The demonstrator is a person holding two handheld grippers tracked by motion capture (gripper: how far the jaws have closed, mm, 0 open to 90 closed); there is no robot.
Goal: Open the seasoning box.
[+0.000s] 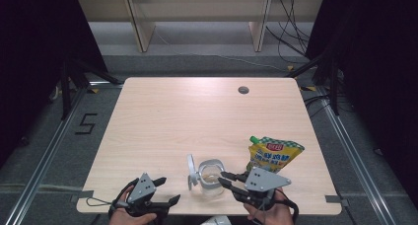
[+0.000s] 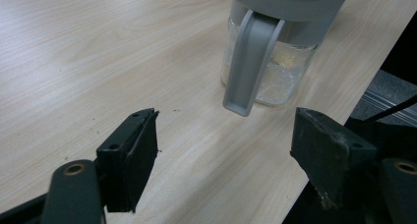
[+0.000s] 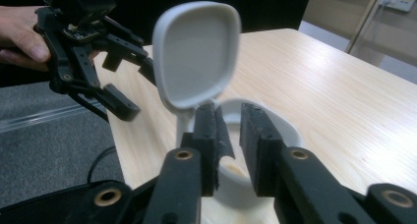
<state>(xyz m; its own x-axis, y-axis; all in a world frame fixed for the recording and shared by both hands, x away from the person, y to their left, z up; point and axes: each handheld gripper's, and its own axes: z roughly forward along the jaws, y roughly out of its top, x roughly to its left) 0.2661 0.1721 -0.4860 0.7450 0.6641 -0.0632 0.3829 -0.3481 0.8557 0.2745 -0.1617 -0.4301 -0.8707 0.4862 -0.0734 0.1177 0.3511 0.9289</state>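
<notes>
A clear jar [image 1: 209, 179] with a grey rim and some pale contents stands near the table's front edge. Its hinged grey lid [image 1: 190, 171] is flipped up on the left side. In the right gripper view the lid [image 3: 196, 52] stands upright behind my jaws. My right gripper [image 1: 222, 178] reaches the jar from the right, and its jaws stand a little apart over the near rim [image 3: 290, 130], with the pads not pressing on it. My left gripper [image 1: 168, 189] is open and empty, left of the jar. Its view faces the jar [image 2: 268, 81] and the lid flap [image 2: 248, 62].
A yellow pouch [image 1: 273, 153] with a green cap leans just behind the right gripper. The table [image 1: 197, 116] has a cable hole [image 1: 243, 90] at the back right. Both hands are at the front edge. A wooden frame and cables lie beyond the table.
</notes>
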